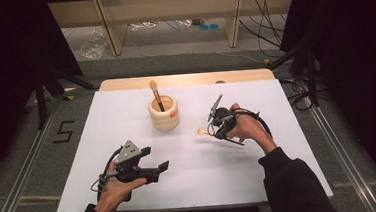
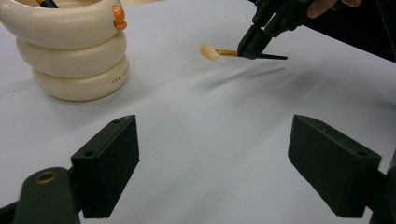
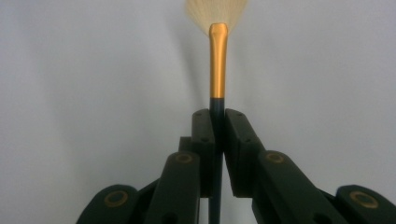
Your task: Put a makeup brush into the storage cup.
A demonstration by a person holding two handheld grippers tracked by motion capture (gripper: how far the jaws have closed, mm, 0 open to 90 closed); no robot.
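Cream ringed holder [image 1: 164,115] sits far-centre on the white desk [image 1: 126,115], one brush [image 1: 155,94] already inside. Right tool [image 1: 212,128] clenched on a fan brush [image 1: 203,131], held just right of it. Probably best to tip bristles up, lower handle-first. Left tool [image 1: 155,160] released, idle near-left.

The high view is looking down over the white desk [image 1: 191,186]; both gripper views are sitting low and close, sharing its surface.
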